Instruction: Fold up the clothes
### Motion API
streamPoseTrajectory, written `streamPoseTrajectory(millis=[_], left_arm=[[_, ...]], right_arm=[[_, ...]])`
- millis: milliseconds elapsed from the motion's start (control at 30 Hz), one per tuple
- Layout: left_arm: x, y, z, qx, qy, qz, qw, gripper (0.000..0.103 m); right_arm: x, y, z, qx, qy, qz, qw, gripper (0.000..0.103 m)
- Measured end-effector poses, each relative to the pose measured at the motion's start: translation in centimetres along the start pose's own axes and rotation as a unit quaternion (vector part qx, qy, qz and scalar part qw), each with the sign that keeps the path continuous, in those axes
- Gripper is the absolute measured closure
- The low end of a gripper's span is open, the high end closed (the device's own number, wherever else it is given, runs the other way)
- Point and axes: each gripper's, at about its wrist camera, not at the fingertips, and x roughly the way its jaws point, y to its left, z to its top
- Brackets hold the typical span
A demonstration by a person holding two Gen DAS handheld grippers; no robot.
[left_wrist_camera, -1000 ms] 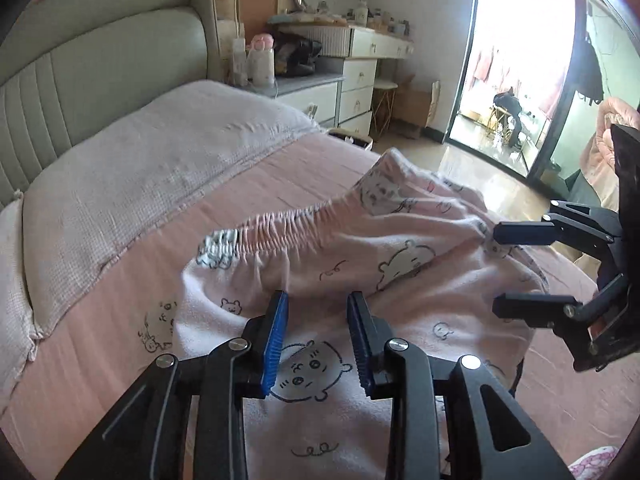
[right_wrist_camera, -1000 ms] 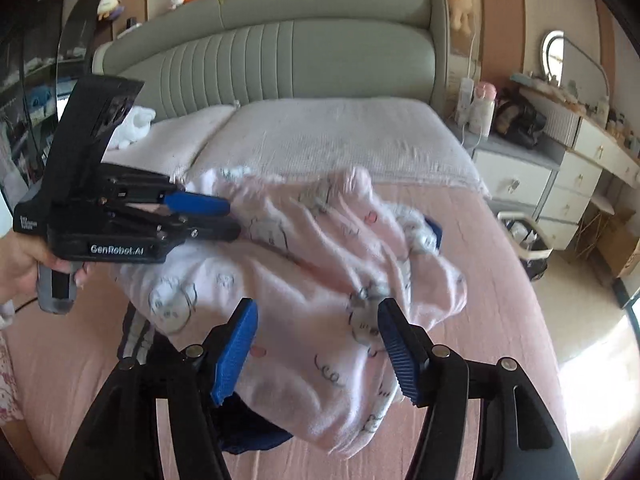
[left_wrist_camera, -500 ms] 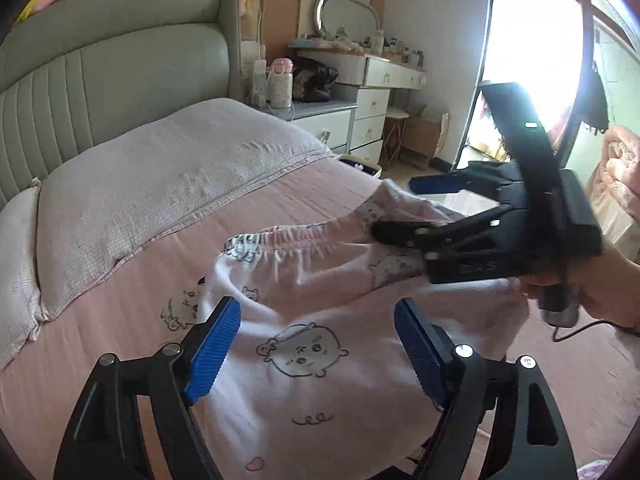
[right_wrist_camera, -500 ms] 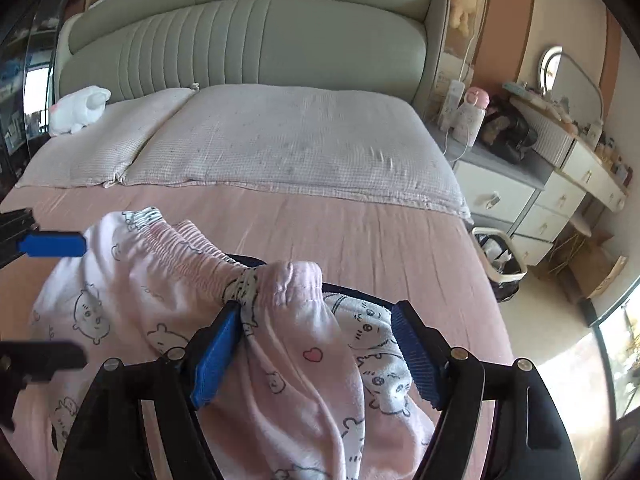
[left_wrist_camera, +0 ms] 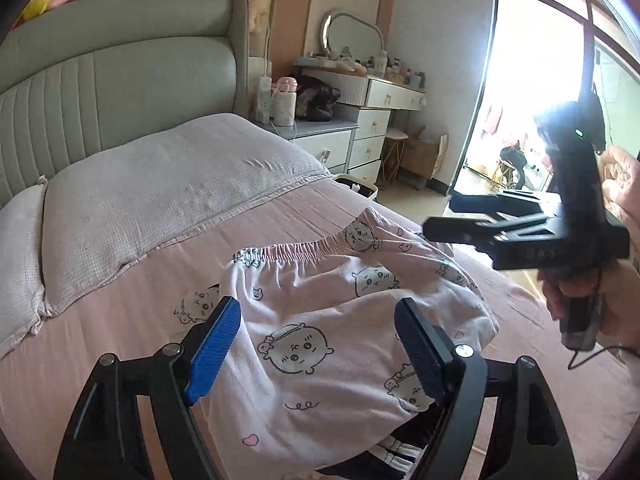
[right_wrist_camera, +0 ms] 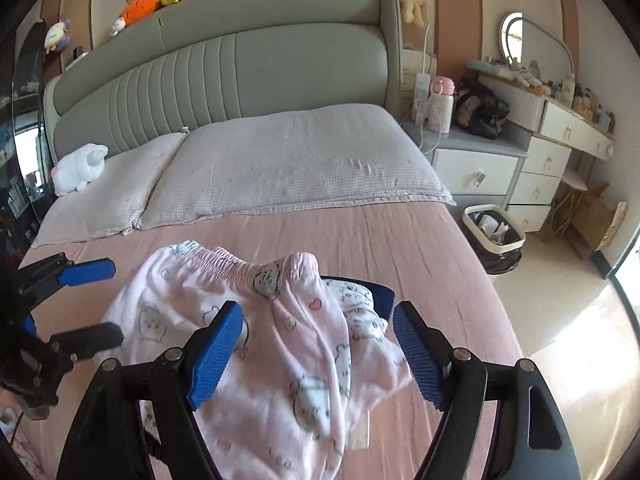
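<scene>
Pale pink pyjama trousers with cartoon prints and an elastic waistband lie bunched on the pink bed sheet, and they show in the right wrist view too. A dark blue garment peeks from under them. My left gripper is open and empty above the trousers. My right gripper is open and empty above them; it also shows in the left wrist view at the right, held by a hand.
Two grey pillows lie against the green headboard. A nightstand, drawers and a waste bin stand beside the bed's right edge. Plush toys sit on top of the headboard.
My left gripper opened and let go of the trousers, then lifted away. My right gripper pulled back and up. The trousers settled in a heap on the sheet.
</scene>
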Motion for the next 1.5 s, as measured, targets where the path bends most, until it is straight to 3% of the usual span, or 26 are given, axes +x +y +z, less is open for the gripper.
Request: streamPoseTrajectory(millis=[133, 267, 333, 367, 400, 800, 1200, 1500], left_arm=[[0.5, 0.2, 0.5, -0.044, 0.016, 0.02, 0.9987, 0.024], [-0.7, -0.1, 0.4, -0.057, 0.014, 0.024, 0.998, 0.024], [-1.6, 0.0, 0.3, -0.06, 0.016, 0.028, 0.9977, 0.022], [-2.0, 0.2, 0.3, -0.061, 0.019, 0.031, 0.9975, 0.021], [-2.4, 0.4, 0.4, -0.061, 0.023, 0.036, 0.9972, 0.02], [-11.7, 4.5, -1.4, -0.062, 0.02, 0.116, 0.991, 0.016], [-26.7, 10.9, -5.3, -0.117, -0.026, 0.26, 0.9581, 0.016], [-34.1, 15.0, -7.9, -0.145, -0.039, 0.309, 0.9392, 0.016]], right_arm=[[-1.7, 1.2, -1.2, 0.023, 0.022, -0.031, 0.999, 0.025], [-3.3, 3.0, -2.1, 0.025, 0.007, -0.041, 0.999, 0.025], [-3.8, 3.6, -2.5, 0.038, 0.01, -0.038, 0.999, 0.014], [-4.1, 4.0, -2.6, 0.043, 0.01, -0.039, 0.998, 0.002], [-4.4, 4.5, -2.6, 0.047, 0.006, -0.036, 0.998, 0.0], [-7.1, 11.2, -2.4, 0.054, -0.004, 0.01, 0.998, 0.0], [-10.5, 24.2, -0.8, -0.004, -0.036, 0.063, 0.997, 0.0], [-11.8, 33.4, 1.0, -0.017, -0.064, 0.119, 0.991, 0.0]])
